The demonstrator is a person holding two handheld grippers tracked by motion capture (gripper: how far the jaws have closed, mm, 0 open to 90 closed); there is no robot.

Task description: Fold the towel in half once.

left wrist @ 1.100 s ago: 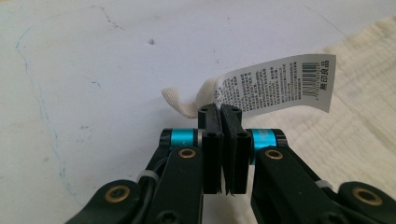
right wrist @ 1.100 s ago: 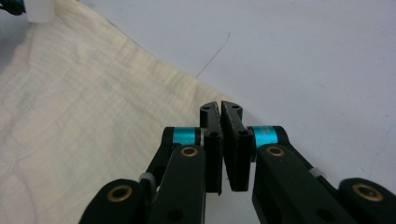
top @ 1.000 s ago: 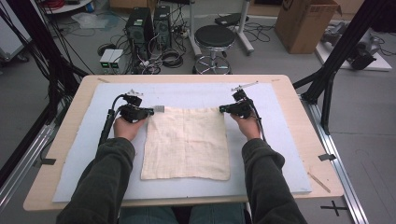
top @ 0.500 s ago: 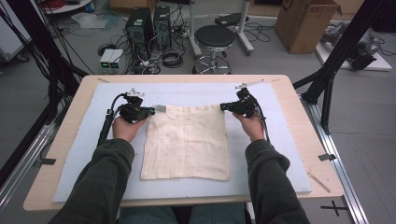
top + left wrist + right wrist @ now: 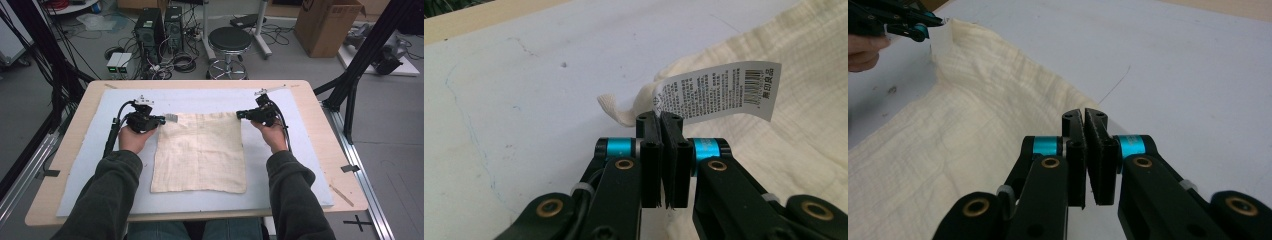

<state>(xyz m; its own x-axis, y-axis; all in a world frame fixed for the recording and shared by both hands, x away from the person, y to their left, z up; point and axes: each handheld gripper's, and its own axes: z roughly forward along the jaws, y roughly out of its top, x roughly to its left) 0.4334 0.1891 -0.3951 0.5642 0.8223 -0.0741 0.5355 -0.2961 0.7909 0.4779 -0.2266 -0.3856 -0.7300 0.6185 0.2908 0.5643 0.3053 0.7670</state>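
Cream cloth [image 5: 200, 152] lay flat between both grippers, the left gripper [image 5: 663, 122] fingers pinched on its far corner, the right gripper [image 5: 1085, 120] fingers closed beside the opposite far corner.

The high view looks forward and down from above the person's side of the counter [image 5: 320, 120], far enough off to take in all four counter edges and the floor beyond the far edge. The left gripper view sits very close behind the left tool [image 5: 663, 125], low over the counter's far left part, facing along its jaws at the cream cloth [image 5: 814, 130] and the white tag [image 5: 719, 92] on its corner. The right gripper view rides as close behind the right tool [image 5: 1084, 122], low near the cloth's far right corner, looking along the cloth's far edge to the left tool [image 5: 908, 25]. All three views share the cloth's far edge.
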